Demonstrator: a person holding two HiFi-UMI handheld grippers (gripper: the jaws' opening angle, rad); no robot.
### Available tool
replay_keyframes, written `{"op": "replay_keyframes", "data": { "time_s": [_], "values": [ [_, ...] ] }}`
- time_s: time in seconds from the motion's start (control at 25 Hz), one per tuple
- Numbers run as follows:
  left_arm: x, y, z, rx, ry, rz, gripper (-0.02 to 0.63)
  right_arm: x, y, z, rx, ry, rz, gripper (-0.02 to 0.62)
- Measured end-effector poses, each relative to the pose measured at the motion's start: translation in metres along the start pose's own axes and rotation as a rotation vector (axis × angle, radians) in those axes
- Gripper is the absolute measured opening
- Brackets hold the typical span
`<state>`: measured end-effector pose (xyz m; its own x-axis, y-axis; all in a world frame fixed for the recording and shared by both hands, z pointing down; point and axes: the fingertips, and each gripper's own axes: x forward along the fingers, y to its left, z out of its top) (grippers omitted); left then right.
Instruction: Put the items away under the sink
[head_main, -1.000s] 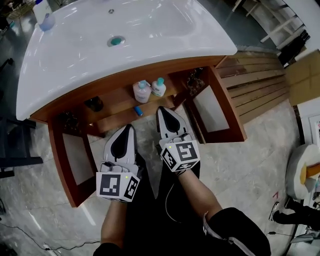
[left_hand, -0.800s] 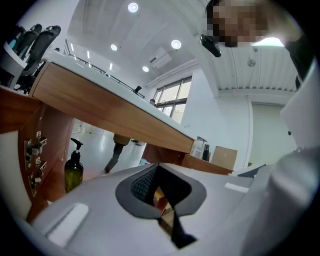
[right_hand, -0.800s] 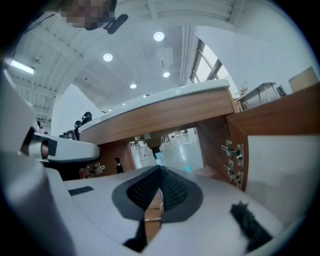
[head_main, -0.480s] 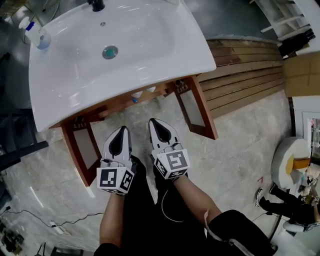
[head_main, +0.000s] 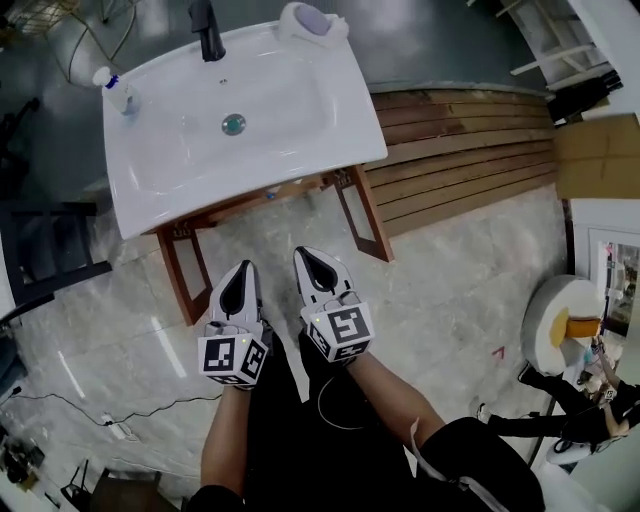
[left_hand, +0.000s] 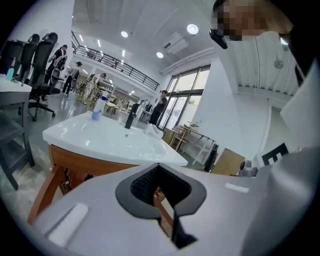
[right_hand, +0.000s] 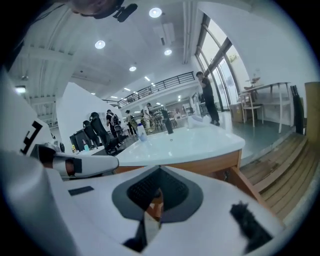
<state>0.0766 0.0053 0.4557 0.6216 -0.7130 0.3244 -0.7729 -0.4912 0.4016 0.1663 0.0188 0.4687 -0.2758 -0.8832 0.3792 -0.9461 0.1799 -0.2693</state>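
Sink (head_main: 300, 145) seemingly runs crosswise, slightly tilted.

The sink (head_main: 180, 170) is glossy white, with a teal drain (head_main: 233, 124) and a black tap (head_main: 206, 30) at its far edge. The cabinet (head_main: 185, 275) beneath is reddish-brown wood. The floor (head_main: 450, 290) is pale grey marble with faint veins. Brown striped planks (head_main: 470, 150) lie on the right. The left gripper (head_main: 243, 272) and right gripper (head_main: 308, 258) are light grey with black pads, and their marker cubes (head_main: 232, 361) carry black-and-white square patterns.
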Motion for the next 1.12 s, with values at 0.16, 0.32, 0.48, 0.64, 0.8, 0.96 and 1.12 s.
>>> {"op": "replay_keyframes", "data": {
  "time_s": [0.16,0.32,0.48,0.64,0.8,0.96,1.12],
  "values": [
    [-0.031,-0.027,0.034,-0.006,-0.007,0.003,0.005,-0.03,0.026,0.034,-0.005,0.007,0.031,0.015],
    [-0.063,-0.052,0.056,0.002,0.027,-0.007,0.006,-0.056,0.044,0.057,-0.005,0.004,0.044,0.015],
    [-0.104,-0.073,0.079,0.014,0.029,-0.003,0.006,-0.088,0.064,0.082,-0.01,-0.007,0.05,0.015],
    [-0.142,-0.089,0.106,0.032,0.004,0.001,0.006,-0.118,0.088,0.11,-0.03,-0.039,0.06,0.015],
    [-0.168,-0.107,0.132,0.067,-0.046,-0.01,0.006,-0.146,0.105,0.135,-0.04,-0.09,0.067,0.015],
    [-0.184,-0.115,0.145,0.073,-0.087,-0.02,0.006,-0.162,0.118,0.145,-0.051,-0.116,0.08,0.015],
    [-0.19,-0.117,0.145,0.072,-0.096,-0.025,0.006,-0.166,0.126,0.151,-0.077,-0.138,0.094,0.015]
  ]
}}
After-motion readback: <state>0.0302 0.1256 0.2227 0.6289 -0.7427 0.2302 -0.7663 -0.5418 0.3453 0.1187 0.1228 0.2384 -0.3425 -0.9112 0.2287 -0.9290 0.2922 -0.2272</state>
